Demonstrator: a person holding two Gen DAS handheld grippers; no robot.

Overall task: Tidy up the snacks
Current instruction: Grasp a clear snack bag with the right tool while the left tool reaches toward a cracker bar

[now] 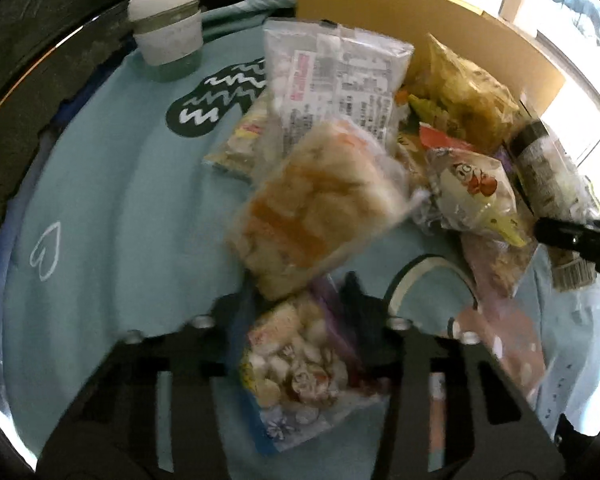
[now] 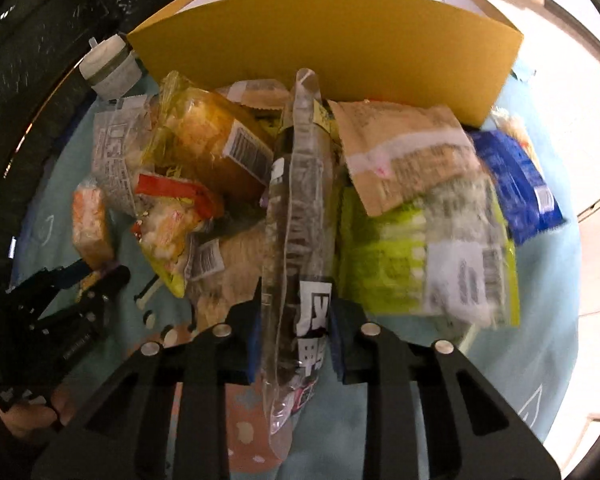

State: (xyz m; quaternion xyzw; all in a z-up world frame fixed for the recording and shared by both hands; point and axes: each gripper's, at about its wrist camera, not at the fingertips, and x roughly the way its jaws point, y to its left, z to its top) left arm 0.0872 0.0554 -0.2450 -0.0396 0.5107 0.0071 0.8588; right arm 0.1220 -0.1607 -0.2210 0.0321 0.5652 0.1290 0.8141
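A teal printed cloth (image 2: pixel 540 340) covered the round table, with a mustard-yellow open cardboard box (image 2: pixel 332 48) standing at the far edge, right behind the heap of snack packets. That box looked like the destination, so the key relation: it lay straight ahead of the right gripper (image 2: pixel 296 332) and up and to the right of the left gripper (image 1: pixel 300 320), with the heap between. The right jaws pinched a long clear plastic packet of dark snacks (image 2: pixel 296 216), its long axis running along the fingers and pointing at the box wall; the right hand seemed nearer the box. The left jaws were clamped on a clear bag of pale round candies with purple trim (image 1: pixel 296 376), low in the left wrist view, beside a blurred clear bag of orange-and-white crackers (image 1: pixel 320 208). A white lidded cup (image 1: pixel 168 36) stood apart at the far left.
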